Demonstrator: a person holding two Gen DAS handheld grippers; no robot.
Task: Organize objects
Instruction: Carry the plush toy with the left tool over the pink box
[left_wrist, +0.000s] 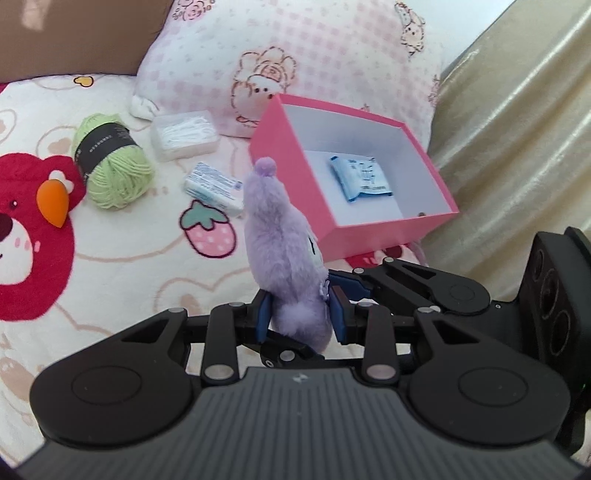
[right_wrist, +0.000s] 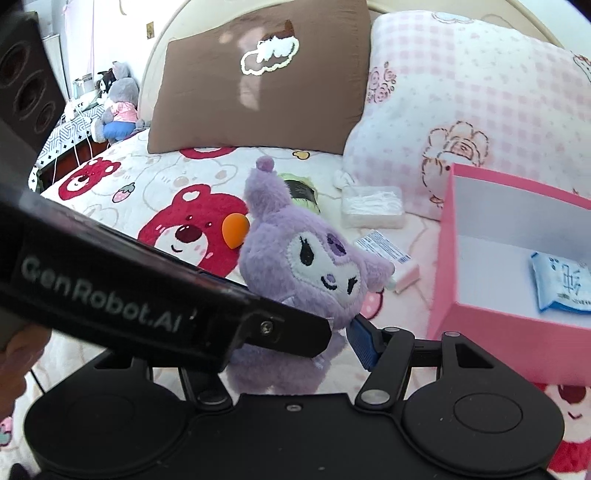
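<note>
A purple plush toy (left_wrist: 280, 251) stands upright between the blue pads of my left gripper (left_wrist: 301, 319), which is shut on its lower body. The toy also shows in the right wrist view (right_wrist: 306, 273). My right gripper (right_wrist: 332, 343) is beside the same toy; its right blue pad touches the toy, and the left gripper's body crosses over and hides its left finger. An open pink box (left_wrist: 288, 173) with a blue packet (left_wrist: 360, 177) inside lies just right of the toy, and shows in the right wrist view (right_wrist: 480, 332) too.
On the bear-print bedspread lie a green yarn ball (left_wrist: 114, 162), a clear box of floss picks (left_wrist: 184, 134), a white-blue packet (left_wrist: 216, 184) and an orange piece (left_wrist: 53, 205). A pink pillow (left_wrist: 295, 55) and brown pillow (right_wrist: 258, 81) stand behind. A beige curtain (left_wrist: 517, 129) hangs at right.
</note>
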